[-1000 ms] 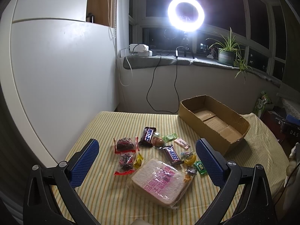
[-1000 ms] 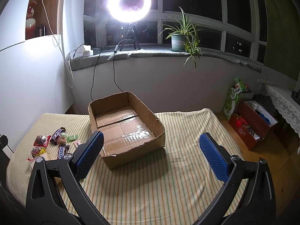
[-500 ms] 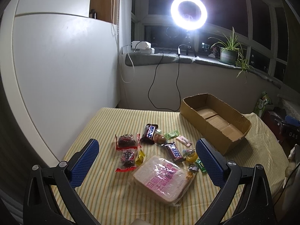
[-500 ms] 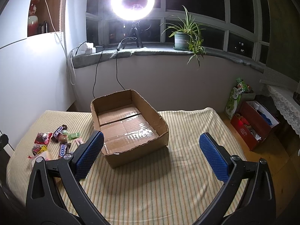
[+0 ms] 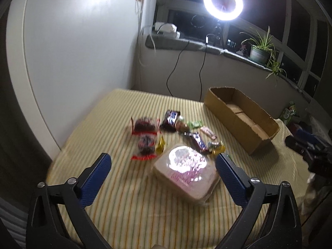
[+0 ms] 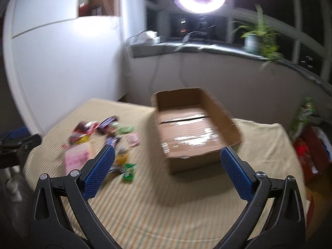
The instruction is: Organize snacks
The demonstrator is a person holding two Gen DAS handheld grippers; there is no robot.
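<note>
A pile of snacks lies on the striped tablecloth (image 5: pixel 124 197): a large clear pack with pink print (image 5: pixel 185 172), two red-edged dark cake packs (image 5: pixel 145 125), two chocolate bars (image 5: pixel 170 119) and several small sweets (image 5: pixel 215 146). An empty cardboard box (image 5: pixel 240 116) stands to their right. My left gripper (image 5: pixel 164 173) is open and empty, just short of the pink pack. In the right wrist view my right gripper (image 6: pixel 167 168) is open and empty, before the box (image 6: pixel 193 128), with the snacks (image 6: pixel 108 137) on its left.
A white wall panel (image 5: pixel 72 62) borders the table on the left. A ring light (image 5: pixel 223 0) and a potted plant (image 5: pixel 259 51) stand on the window sill behind. A red box of items (image 6: pixel 313 151) sits on the floor to the right.
My left gripper has moved forward and down toward the pink pack. My right gripper has swung left, bringing the snack pile into its view. Both stay open.
</note>
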